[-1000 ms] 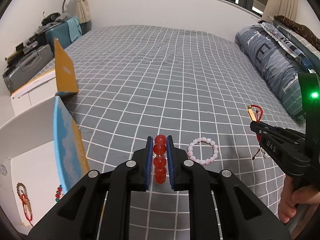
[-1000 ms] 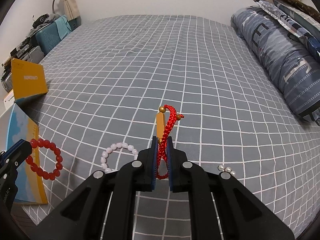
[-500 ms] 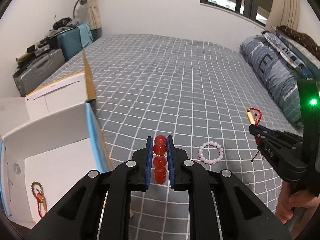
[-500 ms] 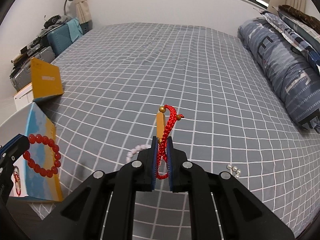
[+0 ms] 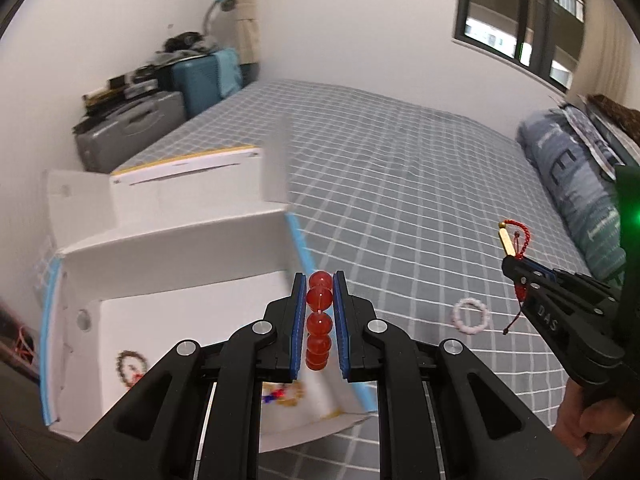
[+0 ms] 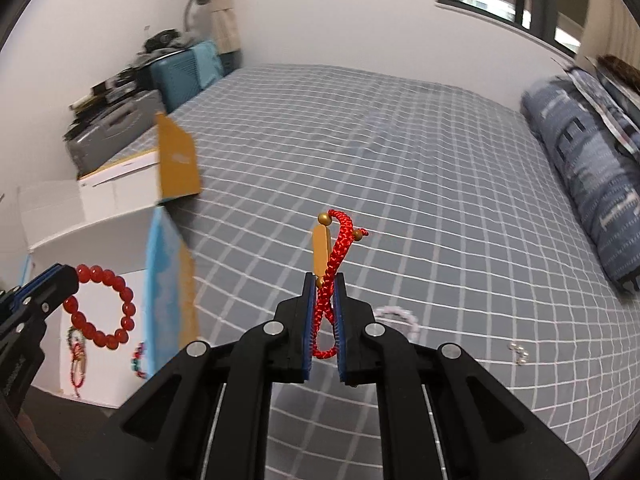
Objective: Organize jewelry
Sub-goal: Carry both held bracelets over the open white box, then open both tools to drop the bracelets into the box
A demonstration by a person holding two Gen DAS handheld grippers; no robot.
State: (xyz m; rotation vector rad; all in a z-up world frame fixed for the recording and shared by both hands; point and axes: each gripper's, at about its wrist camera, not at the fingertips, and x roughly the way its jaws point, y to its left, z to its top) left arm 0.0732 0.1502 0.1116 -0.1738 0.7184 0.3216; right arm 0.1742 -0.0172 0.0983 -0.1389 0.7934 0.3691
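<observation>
Across most of both views I see the grey bedspread with a white grid (image 5: 400,184). At nine o'clock from my left gripper (image 5: 320,280) sits the open white cardboard box with blue-edged flaps (image 5: 168,248), a few blurred bracelets lying on its floor. My left jaws are nearly closed, clamping the red round-bead bracelet (image 5: 319,322), which hangs beside the box opening in the right view. My right gripper (image 6: 324,280) is fully closed on the red braided cord bracelet with a gold bar (image 6: 334,256). At four o'clock of the left gripper the pale pink bead bracelet (image 5: 472,315) lies on the bedspread.
</observation>
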